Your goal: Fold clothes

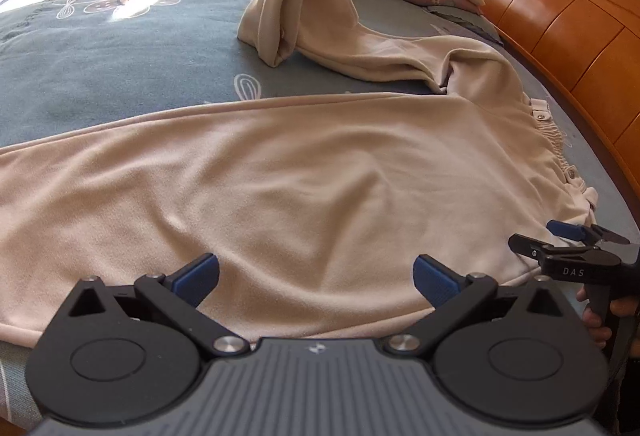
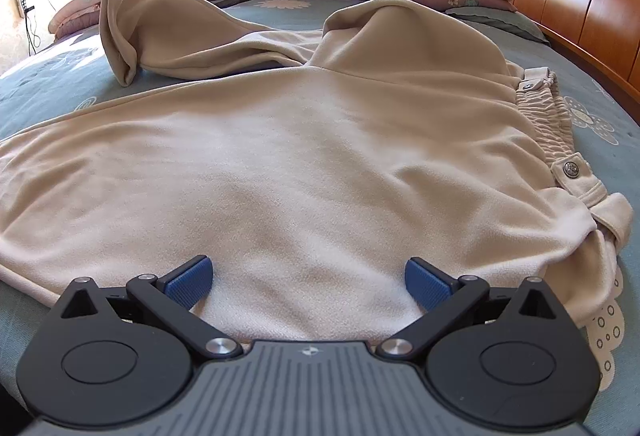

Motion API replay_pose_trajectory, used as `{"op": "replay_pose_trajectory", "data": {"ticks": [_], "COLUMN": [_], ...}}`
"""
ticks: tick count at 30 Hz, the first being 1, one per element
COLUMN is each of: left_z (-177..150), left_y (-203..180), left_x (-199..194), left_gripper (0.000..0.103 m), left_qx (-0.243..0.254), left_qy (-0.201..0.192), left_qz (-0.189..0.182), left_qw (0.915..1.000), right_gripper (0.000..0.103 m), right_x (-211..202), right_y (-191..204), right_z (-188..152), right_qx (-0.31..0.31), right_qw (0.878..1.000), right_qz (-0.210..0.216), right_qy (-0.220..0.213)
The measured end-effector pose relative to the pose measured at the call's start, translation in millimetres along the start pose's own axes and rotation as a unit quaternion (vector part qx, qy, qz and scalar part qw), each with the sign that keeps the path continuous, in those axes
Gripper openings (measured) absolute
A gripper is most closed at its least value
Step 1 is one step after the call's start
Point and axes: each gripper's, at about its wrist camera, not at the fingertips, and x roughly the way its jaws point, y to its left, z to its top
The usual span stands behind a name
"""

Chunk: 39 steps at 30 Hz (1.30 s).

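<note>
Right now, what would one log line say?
left gripper: open, empty | right gripper: open, empty | beige trousers: spread on bed, unfolded

Your left gripper (image 1: 316,278) is a black tool with a ribbed grey housing at the bottom centre of the frame, two round black discs at lower left and lower right, angled black link arms pinned with silver screws, and ridged blue pads (image 1: 196,278) on its fingertips. Your right gripper (image 2: 307,278) has the same build, with a small star-like mark at the top centre of its grey housing. At the right edge of the left wrist view, its black side carries white "DAS" lettering.
</note>
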Motion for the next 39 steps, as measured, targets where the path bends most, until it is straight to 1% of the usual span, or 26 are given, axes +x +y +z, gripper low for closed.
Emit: {"op": "replay_pose_trajectory", "data": {"ticks": [2,4,6,7,10,12,14,15,18,21,24,27,29,32,33,35,39], "left_z": [1,-5,-18,-26,-38,-31,-21,-15,-6,-13,-28,-32,-27,-5,3,26,61], "left_y": [2,5,11,18,33,37,40,44,55,77,96,106,108,97,92,71,56], "left_x": [8,14,7,2,-13,-23,-29,-30,-21,-14,-29,-49,-65,-90,-95,-106,-97], "left_gripper": [0.102,0.102,0.102,0.102,0.102,0.102,0.102,0.102,0.102,0.102,0.102,0.102,0.102,0.102,0.102,0.102,0.102], "left_qx": [0.0,-0.003,0.004,-0.007,-0.019,-0.025,-0.024,-0.028,-0.043,-0.077,-0.092,-0.103,-0.114,-0.114,-0.11,-0.088,-0.061], "left_qy": [0.008,0.023,0.01,0.013,-0.002,-0.007,-0.032,-0.04,-0.036,-0.012,-0.023,-0.027,-0.042,-0.086,-0.096,-0.128,-0.14], "left_qz": [-0.002,0.019,0.028,0.038,0.028,0.042,0.061,0.06,0.056,0.108,0.115,0.128,0.133,0.131,0.129,0.121,0.087], "left_qw": [1.0,0.9996,0.9995,0.9992,0.9994,0.9988,0.9974,0.997,0.9969,0.9912,0.9889,0.9861,0.9835,0.9811,0.9808,0.9803,0.9844], "right_gripper": [0.103,0.103,0.103,0.103,0.103,0.103,0.103,0.103,0.103,0.103,0.103,0.103,0.103,0.103,0.103,0.103,0.103], "right_x": [0,0,0,0,0,1,1,0,1,1,1,1,2,2,2,2,2], "right_y": [0,0,-1,-1,-1,0,0,1,1,1,1,2,2,2,2,0,-1], "right_z": [0,0,-1,-1,-1,-1,-2,-1,-1,0,0,-1,-1,-1,0,1,3], "right_qx": [-0.001,-0.001,-0.001,-0.001,-0.001,0.0,0.0,0.002,0.003,0.003,0.004,0.006,0.006,0.004,0.003,0.002,-0.001], "right_qw": [1.0,1.0,1.0,1.0,1.0,1.0,1.0,1.0,1.0,1.0,1.0,1.0,1.0,1.0,1.0,1.0,1.0], "right_qz": [0.0,0.0,0.002,0.003,0.002,0.0,-0.001,-0.002,-0.004,-0.004,-0.004,-0.007,-0.007,-0.005,-0.004,0.0,0.006], "right_qy": [-0.001,-0.002,-0.002,-0.002,-0.003,-0.004,-0.003,-0.003,0.0,0.002,0.002,0.001,0.001,0.0,0.0,0.003,0.01]}}
